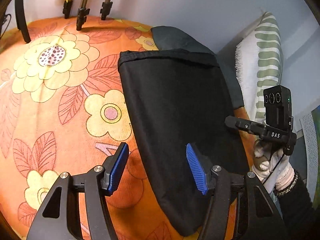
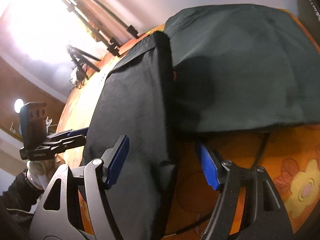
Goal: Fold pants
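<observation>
The left tool [image 1: 157, 167] is hanging over the near end of the black pants [image 1: 180, 120], its 2 blue pads [image 1: 118, 168] standing wide apart with nothing between them; 1 pad is lying over the orange flowered sheet [image 1: 60, 110], the other over the black cloth. The right tool [image 2: 165, 162] is likewise spread wide and holding nothing, 1 pad over the pants [image 2: 130, 130] and the other over the sheet [image 2: 280, 170] just beside their edge. From the left wrist view the right tool [image 1: 232, 122] is showing side-on at the pants' right edge, held in a white-gloved hand [image 1: 270, 164]; whether it is touching the fabric is hard to tell there.

The pants are lying flat on the bed as 1 long folded strip, the hemmed end at the far side. A dark green garment [image 2: 240, 70] is lying just beside them, its edge tucked against their far corner. A green-striped white pillow [image 1: 262, 64] is leaning against the wall beyond. 3 tripod legs [image 1: 82, 14] are resting on the far edge of the bed.
</observation>
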Demonstrator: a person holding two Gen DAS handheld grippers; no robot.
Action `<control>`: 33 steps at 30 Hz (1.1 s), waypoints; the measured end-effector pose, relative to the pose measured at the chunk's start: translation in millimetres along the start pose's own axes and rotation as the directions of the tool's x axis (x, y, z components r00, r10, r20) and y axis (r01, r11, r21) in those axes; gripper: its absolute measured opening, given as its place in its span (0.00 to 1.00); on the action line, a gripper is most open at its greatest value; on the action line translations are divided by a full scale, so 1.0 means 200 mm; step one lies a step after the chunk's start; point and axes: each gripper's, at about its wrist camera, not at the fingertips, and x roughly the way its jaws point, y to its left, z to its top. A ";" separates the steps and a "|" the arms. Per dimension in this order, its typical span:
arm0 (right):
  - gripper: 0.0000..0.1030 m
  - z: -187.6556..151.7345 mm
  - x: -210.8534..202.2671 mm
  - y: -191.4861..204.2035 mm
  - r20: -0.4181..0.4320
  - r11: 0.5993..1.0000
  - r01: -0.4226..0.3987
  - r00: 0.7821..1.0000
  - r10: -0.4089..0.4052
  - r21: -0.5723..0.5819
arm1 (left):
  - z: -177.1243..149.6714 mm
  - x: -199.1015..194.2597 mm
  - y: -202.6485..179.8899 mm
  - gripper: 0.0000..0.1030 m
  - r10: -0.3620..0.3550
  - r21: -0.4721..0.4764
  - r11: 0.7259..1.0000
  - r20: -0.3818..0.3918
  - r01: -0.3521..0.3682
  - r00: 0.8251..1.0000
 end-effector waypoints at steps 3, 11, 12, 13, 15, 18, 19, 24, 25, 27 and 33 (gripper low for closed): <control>0.71 0.00 0.03 0.02 0.014 1.000 -0.009 1.000 0.009 -0.026 | 0.01 0.02 0.01 0.58 -0.006 0.005 1.000 -0.001 0.006 1.000; 0.69 -0.01 0.04 0.01 0.046 0.995 -0.083 0.995 0.085 -0.048 | 0.03 0.08 0.02 0.57 -0.045 0.008 0.999 0.039 0.045 0.998; 0.66 -0.01 0.05 0.01 0.043 0.994 -0.099 0.994 0.101 -0.050 | 0.03 0.09 0.02 0.57 -0.049 0.013 0.999 0.044 0.048 0.998; 0.45 -0.01 0.08 0.01 0.004 0.990 -0.139 0.990 0.140 -0.037 | 0.04 0.09 0.02 0.56 -0.050 0.012 0.999 0.052 0.049 0.997; 0.41 -0.02 0.09 0.02 0.016 0.989 -0.144 0.989 0.145 -0.036 | 0.05 0.10 0.03 0.51 -0.066 -0.009 0.998 0.063 0.067 0.996; 0.34 -0.02 0.11 0.03 0.014 0.987 -0.159 0.987 0.160 -0.016 | 0.07 0.12 0.03 0.38 -0.065 -0.041 0.997 0.071 0.068 0.995; 0.29 -0.02 0.11 0.03 0.016 0.987 -0.160 0.987 0.160 -0.007 | 0.07 0.12 0.03 0.33 -0.052 -0.044 0.997 0.075 0.056 0.996; 0.16 -0.02 0.07 0.14 0.034 0.995 -0.095 0.995 0.097 -0.044 | 0.06 0.08 0.01 0.15 -0.040 -0.041 0.998 0.109 0.045 0.993; 0.15 -0.01 0.06 0.16 0.036 0.996 -0.080 0.996 0.082 -0.047 | 0.06 0.07 0.00 0.13 -0.031 -0.031 0.999 0.115 0.035 0.993; 0.14 -0.01 0.05 0.20 0.041 0.997 -0.047 0.998 0.050 -0.065 | 0.05 0.04 -0.04 0.11 -0.013 0.002 1.000 0.134 0.012 0.991; 0.14 -0.02 0.02 0.25 0.036 0.999 -0.005 0.999 0.007 -0.052 | 0.03 -0.01 -0.10 0.09 0.004 0.049 0.999 0.143 -0.012 0.990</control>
